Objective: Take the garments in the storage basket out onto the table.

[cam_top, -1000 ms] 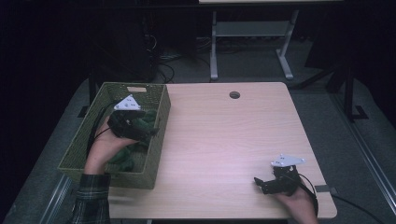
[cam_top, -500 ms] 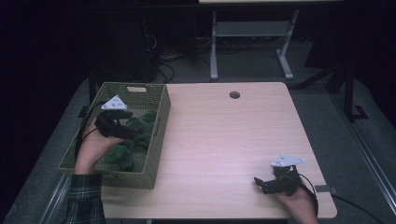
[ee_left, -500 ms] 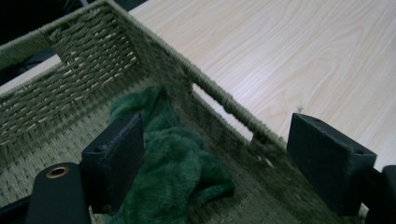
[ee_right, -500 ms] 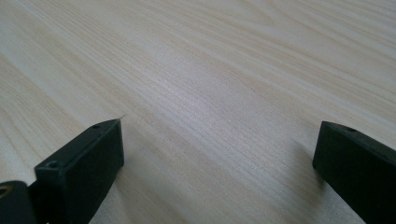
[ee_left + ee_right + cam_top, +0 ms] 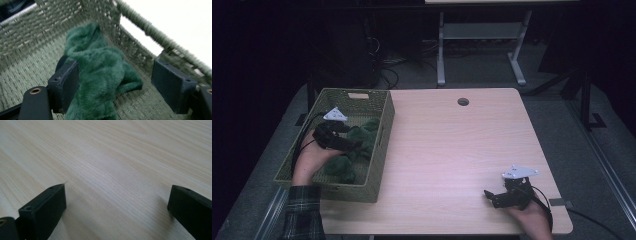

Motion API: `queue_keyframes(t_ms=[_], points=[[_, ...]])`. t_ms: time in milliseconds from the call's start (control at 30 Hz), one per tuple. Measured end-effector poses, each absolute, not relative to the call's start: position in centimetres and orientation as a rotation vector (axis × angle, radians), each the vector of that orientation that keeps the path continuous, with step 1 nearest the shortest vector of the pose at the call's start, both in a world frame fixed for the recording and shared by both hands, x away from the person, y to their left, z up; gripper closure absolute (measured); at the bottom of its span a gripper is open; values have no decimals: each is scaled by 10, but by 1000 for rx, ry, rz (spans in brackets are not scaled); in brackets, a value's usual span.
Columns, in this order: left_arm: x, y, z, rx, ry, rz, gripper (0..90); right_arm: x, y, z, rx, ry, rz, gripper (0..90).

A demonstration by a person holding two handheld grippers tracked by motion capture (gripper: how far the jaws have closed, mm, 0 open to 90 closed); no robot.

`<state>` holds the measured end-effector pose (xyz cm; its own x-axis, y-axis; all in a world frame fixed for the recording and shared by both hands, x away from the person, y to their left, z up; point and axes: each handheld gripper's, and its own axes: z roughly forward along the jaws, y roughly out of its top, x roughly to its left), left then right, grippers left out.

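Note:
A green woven basket (image 5: pixel 381 150) stands at the table's left edge with a dark green fuzzy cloth (image 5: pixel 364 135) bunched inside it. My left gripper (image 5: pixel 353 146) is down in the basket, pointing right at the cloth. In the left gripper view the cloth (image 5: pixel 100 70) lies between the jaws, against the left pad (image 5: pixel 65 85); the right pad (image 5: pixel 172 85) stands apart from it by the basket wall (image 5: pixel 30 32). The jaws have just been closing a little. My right gripper (image 5: pixel 492 196) rests open near the table's front right corner, with bare wood between its jaws (image 5: pixel 117 192).
The light wooden table (image 5: pixel 452 145) has a round cable hole (image 5: pixel 463 102) near its far edge. A white metal stand (image 5: pixel 482 35) and cables are on the dark floor behind. Cables trail from both grippers.
My left hand has moved left and sunk lower into the basket, onto the green cloth. The right hand has stayed where it was.

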<state>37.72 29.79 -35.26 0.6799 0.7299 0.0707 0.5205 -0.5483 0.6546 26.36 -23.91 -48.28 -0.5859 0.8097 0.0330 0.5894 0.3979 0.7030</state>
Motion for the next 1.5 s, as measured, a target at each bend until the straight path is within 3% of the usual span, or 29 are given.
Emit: queue_keyframes(t_ms=[933,1100,1200,1267,1333,1500], points=[[397,307,-402,2414,1084,376,270,264,-239,-483,1218,2346,988,15],[398,308,-404,2428,1087,365,364,264,-239,-483,1218,2346,987,15],[397,309,-403,2431,1073,372,494,264,-239,-483,1218,2346,988,15],[396,308,-402,2431,1061,354,666,264,-239,-483,1218,2346,987,16],[396,308,-401,2423,1074,342,737,264,-239,-483,1218,2346,987,16],[396,309,-397,2383,1113,282,828,264,-239,-483,1218,2346,988,15]])
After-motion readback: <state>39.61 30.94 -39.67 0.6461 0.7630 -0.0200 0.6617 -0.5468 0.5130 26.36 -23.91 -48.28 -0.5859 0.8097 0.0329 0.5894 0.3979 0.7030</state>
